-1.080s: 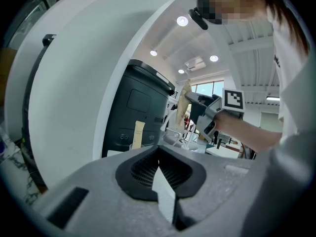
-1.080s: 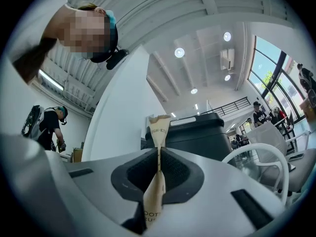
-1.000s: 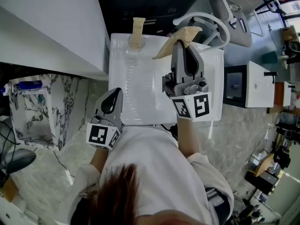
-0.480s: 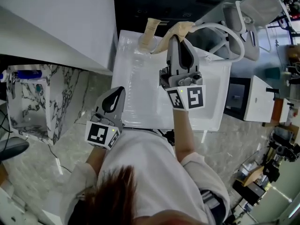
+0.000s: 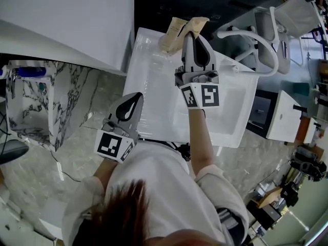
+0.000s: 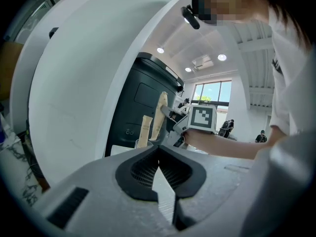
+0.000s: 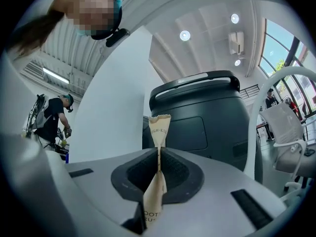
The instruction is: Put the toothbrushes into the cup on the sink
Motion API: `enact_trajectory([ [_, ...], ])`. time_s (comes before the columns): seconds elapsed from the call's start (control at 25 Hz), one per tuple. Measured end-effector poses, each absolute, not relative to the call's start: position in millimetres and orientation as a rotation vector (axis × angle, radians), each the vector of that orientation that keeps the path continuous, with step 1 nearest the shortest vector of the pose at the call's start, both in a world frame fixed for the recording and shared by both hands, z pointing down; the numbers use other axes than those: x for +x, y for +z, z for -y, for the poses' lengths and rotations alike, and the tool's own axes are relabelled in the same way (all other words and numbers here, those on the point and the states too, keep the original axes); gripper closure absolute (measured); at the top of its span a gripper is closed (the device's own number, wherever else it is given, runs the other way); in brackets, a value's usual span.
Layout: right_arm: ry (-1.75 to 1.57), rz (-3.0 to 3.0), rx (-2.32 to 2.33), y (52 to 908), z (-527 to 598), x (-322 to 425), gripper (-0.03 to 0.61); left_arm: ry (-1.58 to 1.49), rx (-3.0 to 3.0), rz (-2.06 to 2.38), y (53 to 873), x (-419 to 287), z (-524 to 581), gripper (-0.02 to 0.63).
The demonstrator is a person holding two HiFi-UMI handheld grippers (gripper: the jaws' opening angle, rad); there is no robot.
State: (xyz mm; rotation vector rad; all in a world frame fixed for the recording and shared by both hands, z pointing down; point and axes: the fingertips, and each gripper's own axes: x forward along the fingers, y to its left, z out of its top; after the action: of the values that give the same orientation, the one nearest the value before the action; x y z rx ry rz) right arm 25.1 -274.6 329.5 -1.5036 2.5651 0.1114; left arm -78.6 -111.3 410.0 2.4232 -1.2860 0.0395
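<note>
Right gripper view is showing the right tongs (image 7: pixel 159 158) pinching shut on a paper-wrapped toothbrush (image 7: pixel 159 126), whose top is poking up past the tips. The left tongs (image 6: pixel 159 164) are sitting closed and empty by the sink's (image 5: pixel 154 101) front edge. The held toothbrush is hanging just beside the cup (image 5: pixel 165 46) at the sink's back corner, where a second wrapped toothbrush (image 5: pixel 175 28) is standing.
</note>
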Motion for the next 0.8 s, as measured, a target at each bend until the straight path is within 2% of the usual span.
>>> enact_trajectory([
  [0.8,0.044,-2.563,-1.639,399,295,26,0.554,0.083,2.386,1.287,421,-79,107,0.598],
])
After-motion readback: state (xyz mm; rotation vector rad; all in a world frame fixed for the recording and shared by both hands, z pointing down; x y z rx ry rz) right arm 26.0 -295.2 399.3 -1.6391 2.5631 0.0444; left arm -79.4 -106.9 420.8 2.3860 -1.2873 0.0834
